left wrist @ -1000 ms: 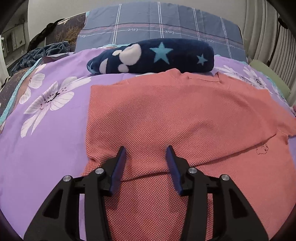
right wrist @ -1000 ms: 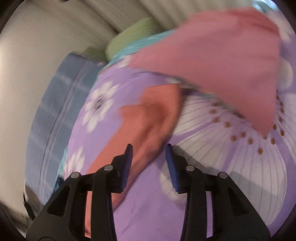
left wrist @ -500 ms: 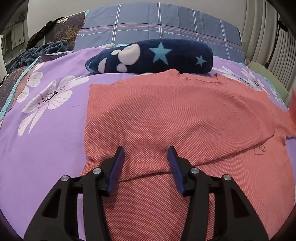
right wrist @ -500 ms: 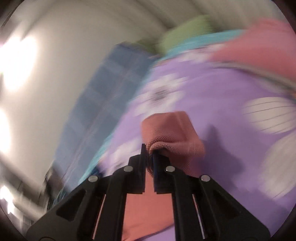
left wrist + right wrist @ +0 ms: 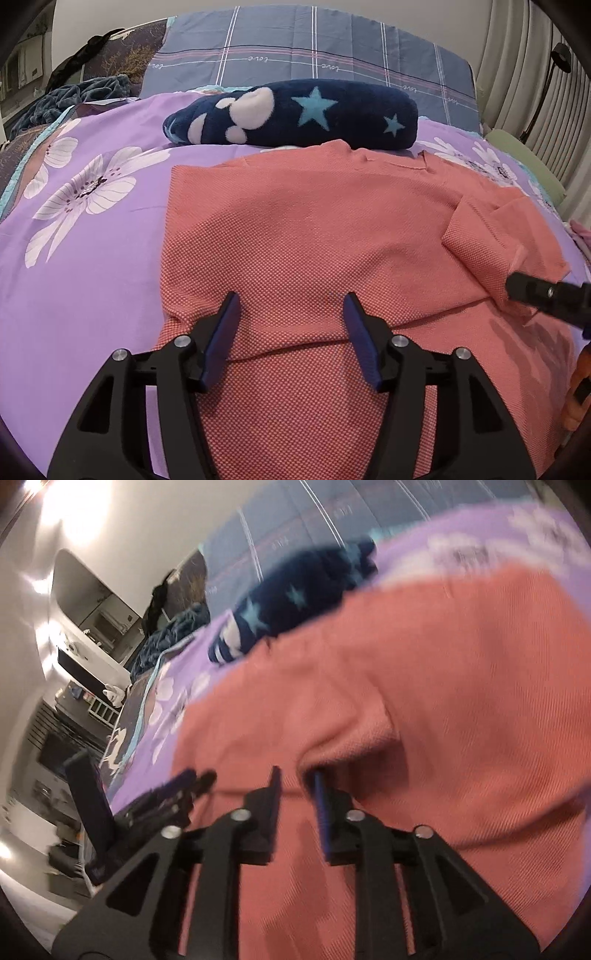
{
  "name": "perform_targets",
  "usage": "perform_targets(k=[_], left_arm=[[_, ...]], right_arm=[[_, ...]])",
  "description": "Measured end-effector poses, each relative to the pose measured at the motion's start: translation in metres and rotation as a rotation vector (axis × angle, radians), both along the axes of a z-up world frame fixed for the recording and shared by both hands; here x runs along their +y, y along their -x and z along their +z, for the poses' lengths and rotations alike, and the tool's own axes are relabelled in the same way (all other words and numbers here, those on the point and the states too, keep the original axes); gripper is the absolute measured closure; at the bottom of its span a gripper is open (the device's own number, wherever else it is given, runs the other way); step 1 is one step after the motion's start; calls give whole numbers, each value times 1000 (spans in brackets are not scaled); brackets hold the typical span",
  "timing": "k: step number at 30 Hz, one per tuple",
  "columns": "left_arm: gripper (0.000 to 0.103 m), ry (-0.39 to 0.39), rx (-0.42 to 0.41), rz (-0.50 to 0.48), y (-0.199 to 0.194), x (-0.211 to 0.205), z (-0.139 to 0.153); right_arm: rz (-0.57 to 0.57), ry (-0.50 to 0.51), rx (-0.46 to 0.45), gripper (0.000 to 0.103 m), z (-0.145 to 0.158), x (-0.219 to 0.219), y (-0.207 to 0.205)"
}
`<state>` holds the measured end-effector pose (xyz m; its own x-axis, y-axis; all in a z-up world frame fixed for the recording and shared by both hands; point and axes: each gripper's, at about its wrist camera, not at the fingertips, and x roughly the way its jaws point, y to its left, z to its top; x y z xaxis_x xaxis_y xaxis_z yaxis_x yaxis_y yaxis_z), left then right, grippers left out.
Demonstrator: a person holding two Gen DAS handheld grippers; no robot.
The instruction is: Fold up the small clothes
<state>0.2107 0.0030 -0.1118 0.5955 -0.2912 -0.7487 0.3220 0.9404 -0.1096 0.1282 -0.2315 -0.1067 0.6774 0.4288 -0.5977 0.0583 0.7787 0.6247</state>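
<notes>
On the purple flowered bedspread lies the coral shirt, spread flat beneath the left tool, whose jaws are opening with nothing pinched between them. At the shirt's right edge, the right tool is opening, a folded-over sleeve bunched loosely between its jaws.

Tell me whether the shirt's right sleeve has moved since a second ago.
Yes. The sleeve now lies folded inward over the shirt, toward the star blanket side, no longer spread outward.
</notes>
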Motion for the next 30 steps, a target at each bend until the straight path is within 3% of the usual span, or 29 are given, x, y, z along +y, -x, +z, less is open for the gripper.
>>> perform_targets(k=[3,5,10,12,14,17,22,24,27,30], left_arm=[[42,0,0,-3,0,-1,0],[41,0,-7,-3,1,-1,2],[40,5,-5,-6,1,0,2],[39,27,0,-9,1,2,3],[35,79,8,-22,1,8,4],[34,169,25,-25,0,19,6],[31,391,112,-70,0,25,8],[30,413,133,-99,1,16,10],[30,365,138,-175,7,-10,16],[36,141,114,-183,10,-44,12]], right_arm=[[-20,-13,-6,79,2,-9,11],[-50,-24,-14,66,0,-18,10],[-113,-140,-19,61,-1,-17,-16],[-63,-220,-21,61,-1,-7,-27],[107,-304,-90,61,10,12,-28],[196,-211,-153,58,24,25,-13],[49,-27,-97,54,18,-6,13],[-1,-9,-70,54,11,-21,24],[-32,18,-56,54,2,-30,40],[-33,52,-59,54,-8,-27,52]])
